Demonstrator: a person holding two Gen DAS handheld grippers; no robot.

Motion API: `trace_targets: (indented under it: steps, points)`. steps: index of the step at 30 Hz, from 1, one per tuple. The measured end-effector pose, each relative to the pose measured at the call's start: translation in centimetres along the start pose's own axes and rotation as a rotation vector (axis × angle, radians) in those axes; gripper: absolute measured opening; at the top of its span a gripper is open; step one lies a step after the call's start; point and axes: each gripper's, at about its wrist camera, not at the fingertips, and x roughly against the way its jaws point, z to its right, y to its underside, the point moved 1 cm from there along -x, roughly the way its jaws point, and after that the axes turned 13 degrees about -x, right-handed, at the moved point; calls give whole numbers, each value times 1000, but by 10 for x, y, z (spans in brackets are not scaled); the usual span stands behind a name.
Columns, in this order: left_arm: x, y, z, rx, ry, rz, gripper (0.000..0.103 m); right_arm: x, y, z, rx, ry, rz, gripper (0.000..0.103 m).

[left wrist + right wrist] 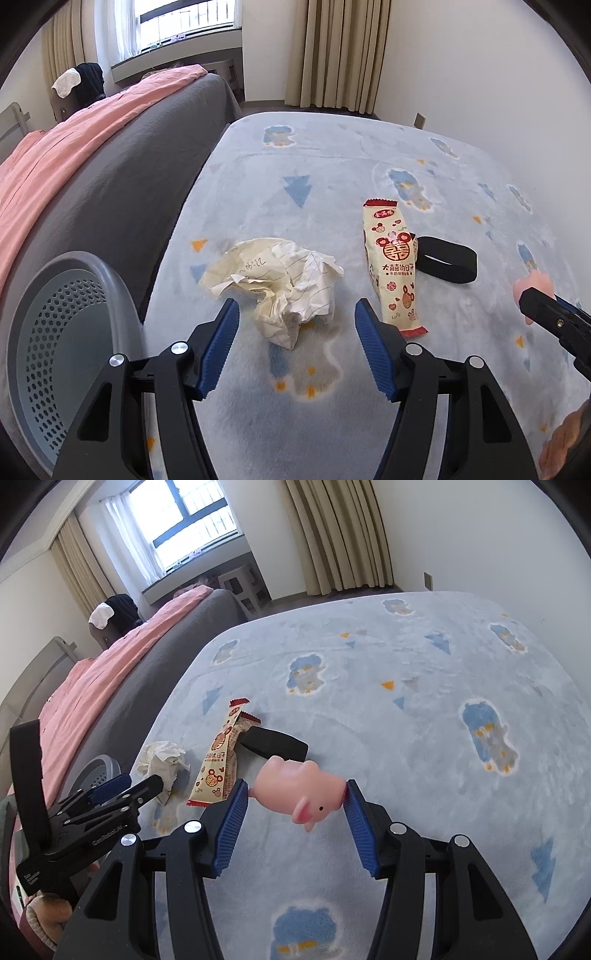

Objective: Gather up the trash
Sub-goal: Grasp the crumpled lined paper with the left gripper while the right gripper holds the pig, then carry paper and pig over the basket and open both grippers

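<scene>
Here the left claw (297,321) is shown wide open and empty, just short of the crumpled paper (275,282) on the rug (332,158); the paper should be straddled centrally before closing; the right claw (293,799) is closed on a pink pig toy (299,788); the perforated bin (59,339) lies nearby.

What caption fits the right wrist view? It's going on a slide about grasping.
Right gripper pinches a pink pig toy above the blue rug.
</scene>
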Motion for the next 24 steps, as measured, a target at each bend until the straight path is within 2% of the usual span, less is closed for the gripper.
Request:
trace_targets:
  steps: [7, 9, 10, 14, 24]
  points:
    - [-24, -5, -3, 14, 2, -29, 62, -1, 1, 1, 7, -4, -13, 53]
    - [-27, -5, -5, 29, 13, -34, 54, -3, 0, 1, 6, -1, -17, 53]
    - [-28, -5, -6, 30, 21, -38, 46, -4, 0, 1, 5, -1, -18, 53]
    - [-27, -5, -5, 24, 16, -32, 39, -5, 2, -3, 13, -4, -22, 52]
    - [14, 5, -12, -17, -51, 45, 39, -8, 6, -26, 53, -14, -12, 53]
